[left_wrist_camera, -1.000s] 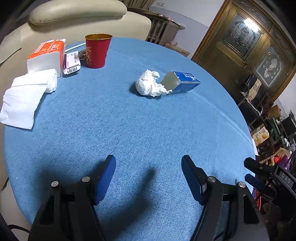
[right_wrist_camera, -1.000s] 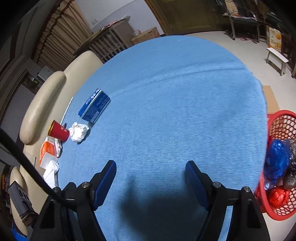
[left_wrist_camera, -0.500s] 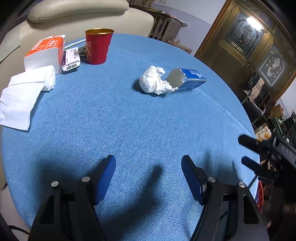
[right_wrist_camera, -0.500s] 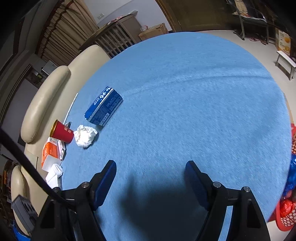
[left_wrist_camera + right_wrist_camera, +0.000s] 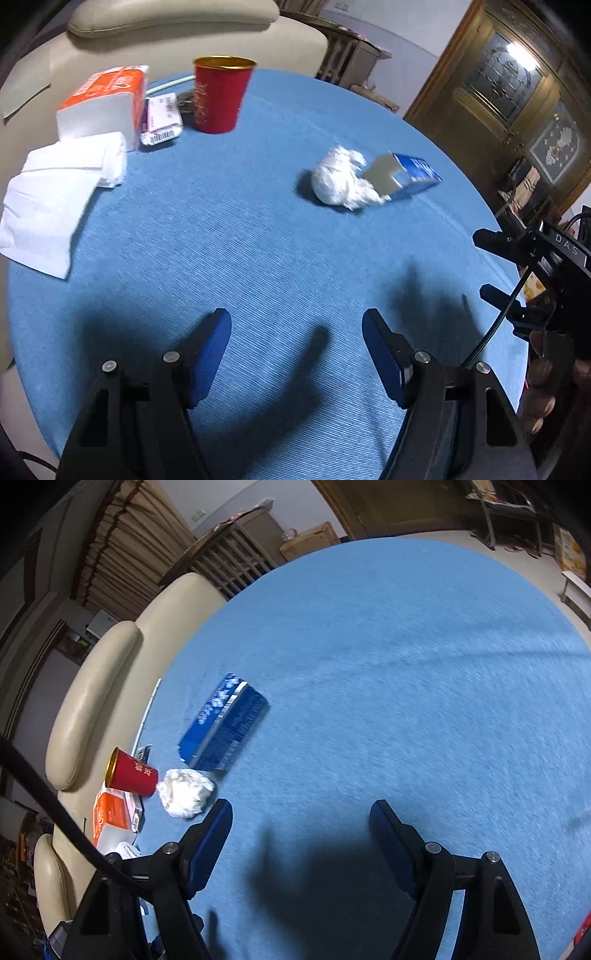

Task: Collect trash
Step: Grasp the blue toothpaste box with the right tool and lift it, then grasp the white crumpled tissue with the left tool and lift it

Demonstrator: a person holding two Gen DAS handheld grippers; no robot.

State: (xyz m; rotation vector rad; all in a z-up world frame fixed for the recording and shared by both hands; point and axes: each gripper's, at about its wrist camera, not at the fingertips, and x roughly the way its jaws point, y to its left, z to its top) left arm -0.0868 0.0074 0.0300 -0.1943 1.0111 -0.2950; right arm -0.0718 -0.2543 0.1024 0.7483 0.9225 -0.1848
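Lying on blue cloth, crumpled white tissue touching blue carton, both grippers' fingers apart, empty

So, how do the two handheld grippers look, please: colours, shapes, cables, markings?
The left gripper and the right gripper each have a black angular frame with silver screws and two flat blue finger pads. In the left wrist view, the right gripper's body shows white letters "DAS" and a thin black cable. A thick black cable crosses the right wrist view.
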